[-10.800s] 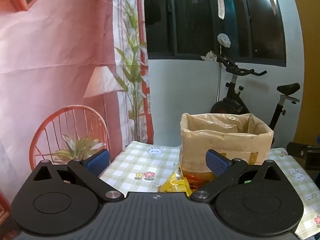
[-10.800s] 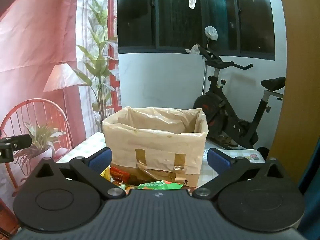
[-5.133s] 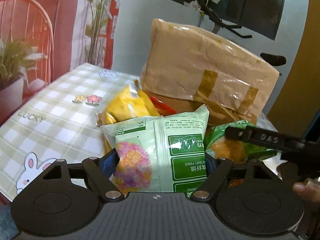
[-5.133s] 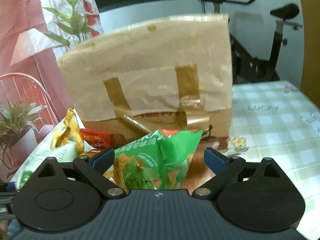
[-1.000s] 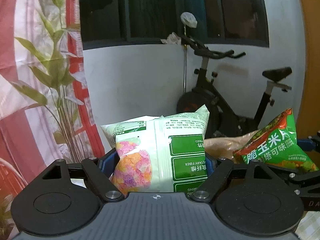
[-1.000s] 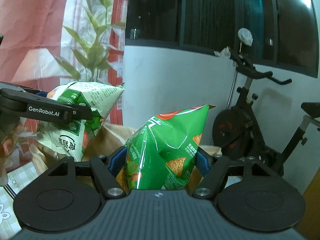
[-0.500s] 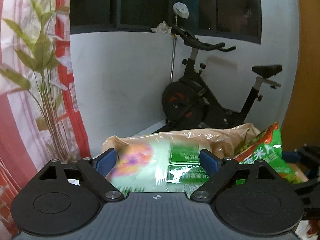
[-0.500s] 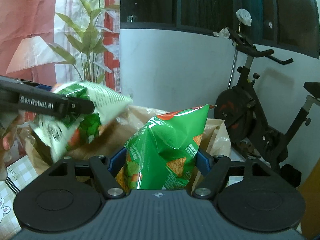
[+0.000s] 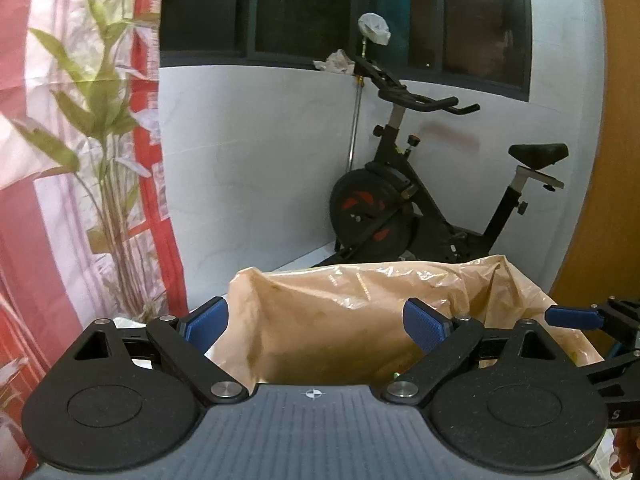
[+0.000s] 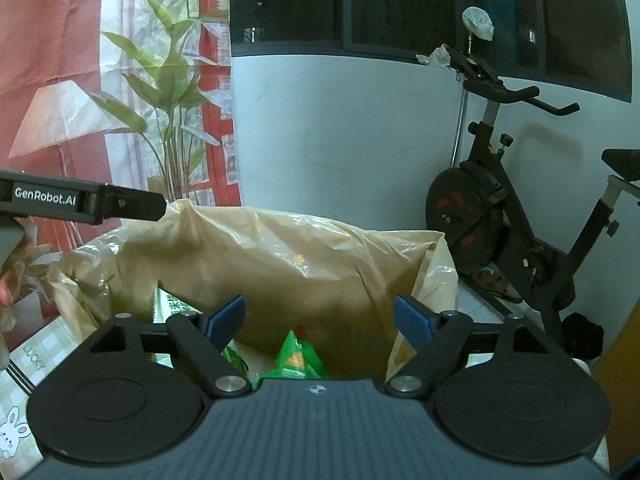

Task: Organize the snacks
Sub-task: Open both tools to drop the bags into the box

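Observation:
A box lined with a tan plastic bag [image 9: 360, 312] stands open just ahead of both grippers; it also shows in the right wrist view [image 10: 280, 256]. My left gripper [image 9: 316, 324] is open and empty above the box's near rim. My right gripper [image 10: 320, 316] is open and empty over the box opening. The green chip bag [image 10: 296, 356] lies inside the box below the right gripper. The pale green snack bag [image 10: 172, 306] lies inside at the left. The left gripper's arm [image 10: 80, 200] crosses the right wrist view at the left.
An exercise bike [image 9: 420, 200] stands behind the box by the white wall. A printed curtain with plant pattern [image 9: 80, 140] hangs at the left. The checked tablecloth [image 10: 24, 364] shows at the lower left. The right gripper's fingers [image 9: 576, 316] reach in from the right edge.
Both grippers have opened. The pale green snack bag left the left gripper and the green chip bag left the right gripper; both now lie in the lined box.

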Demonstrator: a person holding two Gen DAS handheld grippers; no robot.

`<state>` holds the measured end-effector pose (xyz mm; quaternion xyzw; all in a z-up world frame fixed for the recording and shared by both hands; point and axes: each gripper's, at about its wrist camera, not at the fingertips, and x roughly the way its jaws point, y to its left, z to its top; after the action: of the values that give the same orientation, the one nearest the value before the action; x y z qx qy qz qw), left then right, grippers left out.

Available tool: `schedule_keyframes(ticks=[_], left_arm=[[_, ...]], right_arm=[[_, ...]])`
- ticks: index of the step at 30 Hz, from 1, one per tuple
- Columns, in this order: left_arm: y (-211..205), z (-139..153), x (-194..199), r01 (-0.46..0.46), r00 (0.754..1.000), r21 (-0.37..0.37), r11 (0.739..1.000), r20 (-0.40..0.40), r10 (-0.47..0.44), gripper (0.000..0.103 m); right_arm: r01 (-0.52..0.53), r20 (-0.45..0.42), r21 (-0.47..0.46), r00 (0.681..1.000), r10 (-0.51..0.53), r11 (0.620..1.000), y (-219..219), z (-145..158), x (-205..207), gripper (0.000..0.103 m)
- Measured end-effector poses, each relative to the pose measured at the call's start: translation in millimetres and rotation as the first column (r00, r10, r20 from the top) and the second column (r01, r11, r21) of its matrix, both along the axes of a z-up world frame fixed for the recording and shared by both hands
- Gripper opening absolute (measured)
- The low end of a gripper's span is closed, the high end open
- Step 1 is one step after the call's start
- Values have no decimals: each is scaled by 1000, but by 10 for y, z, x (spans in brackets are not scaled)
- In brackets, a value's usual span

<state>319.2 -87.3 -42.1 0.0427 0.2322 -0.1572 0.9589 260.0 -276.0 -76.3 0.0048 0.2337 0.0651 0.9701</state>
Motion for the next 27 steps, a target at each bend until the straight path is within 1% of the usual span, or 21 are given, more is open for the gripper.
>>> schedule_keyframes(ticks=[6, 9, 14, 19, 27], left_arm=[[181, 147, -163, -27, 1000, -6, 1000, 11, 27, 96], [273, 217, -260, -35, 999, -4, 999, 20, 35, 96], [447, 279, -419, -62, 998, -11, 998, 16, 62, 96], [641, 290, -592, -80, 997, -5, 997, 9, 80, 96], [952, 218, -892, -102, 995, -1, 995, 16, 102, 95]], right_arm=[[1, -8, 32, 1000, -1, 999, 79, 101, -108, 84], [-3, -5, 46, 1000, 4, 999, 129, 185, -189, 86], [-12, 14, 54, 1000, 11, 998, 222, 303, -349, 88], [-15, 14, 75, 1000, 14, 997, 319, 347, -518, 91], [-2, 11, 126, 1000, 0, 992, 450, 325, -785, 92]])
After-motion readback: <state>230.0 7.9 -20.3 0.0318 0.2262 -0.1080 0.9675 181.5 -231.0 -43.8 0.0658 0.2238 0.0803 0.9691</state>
